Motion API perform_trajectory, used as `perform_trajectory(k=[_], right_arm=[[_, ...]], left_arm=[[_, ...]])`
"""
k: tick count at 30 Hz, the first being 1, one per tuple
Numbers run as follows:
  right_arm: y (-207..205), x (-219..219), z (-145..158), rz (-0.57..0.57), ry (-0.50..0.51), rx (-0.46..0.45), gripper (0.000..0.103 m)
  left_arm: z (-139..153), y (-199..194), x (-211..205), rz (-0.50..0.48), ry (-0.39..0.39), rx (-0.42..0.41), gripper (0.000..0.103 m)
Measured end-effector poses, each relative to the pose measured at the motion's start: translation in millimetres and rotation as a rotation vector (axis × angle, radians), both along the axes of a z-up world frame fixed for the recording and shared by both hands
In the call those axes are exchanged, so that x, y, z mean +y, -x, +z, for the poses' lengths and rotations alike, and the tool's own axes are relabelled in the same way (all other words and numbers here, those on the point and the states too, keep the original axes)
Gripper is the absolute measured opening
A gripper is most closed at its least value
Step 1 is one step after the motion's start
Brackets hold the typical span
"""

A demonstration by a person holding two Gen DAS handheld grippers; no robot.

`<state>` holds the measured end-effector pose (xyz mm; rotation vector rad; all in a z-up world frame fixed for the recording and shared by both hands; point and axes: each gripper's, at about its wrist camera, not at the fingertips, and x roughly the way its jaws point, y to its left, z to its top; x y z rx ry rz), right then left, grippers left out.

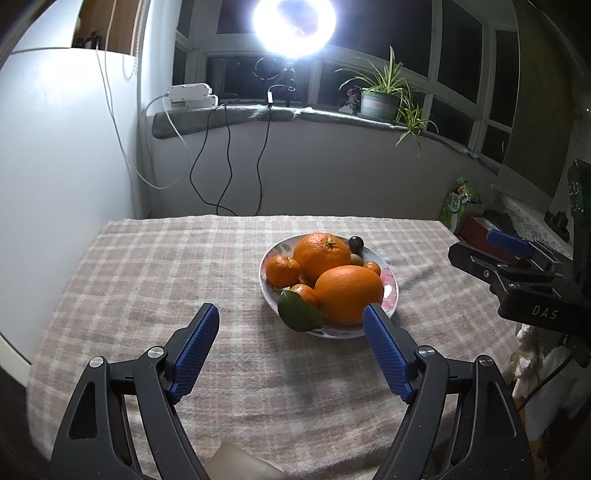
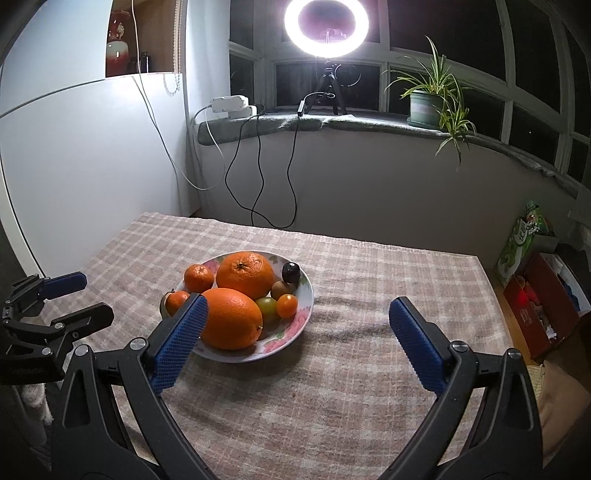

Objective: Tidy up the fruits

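Observation:
A flowered plate (image 1: 392, 295) (image 2: 295, 321) on the checked tablecloth carries two big oranges (image 1: 349, 293) (image 2: 231, 317), small mandarins (image 1: 282, 270) (image 2: 198, 277), a dark plum (image 1: 355, 243) (image 2: 290, 271), a green fruit (image 2: 266, 307) and a green leaf (image 1: 298, 313). My left gripper (image 1: 291, 317) is open, hovering just short of the plate's near rim, nothing between its fingers. My right gripper (image 2: 297, 308) is open wide to the plate's right, its left pad (image 2: 181, 343) in front of the near orange without touching it. Each gripper appears at the edge of the other's view (image 1: 517, 269) (image 2: 55, 306).
The tablecloth (image 1: 147, 280) (image 2: 369, 369) covers the whole table. A white cabinet (image 1: 55, 184) stands at the left. Behind are a windowsill with a potted plant (image 1: 378, 103) (image 2: 428, 105), a ring light (image 2: 327, 27) and hanging cables. Boxes and bags (image 2: 535, 295) sit right of the table.

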<state>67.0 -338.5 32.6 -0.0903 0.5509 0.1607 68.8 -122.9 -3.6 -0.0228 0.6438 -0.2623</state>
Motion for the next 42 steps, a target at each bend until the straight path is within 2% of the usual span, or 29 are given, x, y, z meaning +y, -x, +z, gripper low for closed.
perform_trajectory(k=[42], right_arm=[[3.7, 0.4, -5.7, -0.006, 0.009, 0.003, 0.100]], left_arm=[[-1.9, 0.1, -3.2, 0.002, 0.006, 0.003, 0.080]])
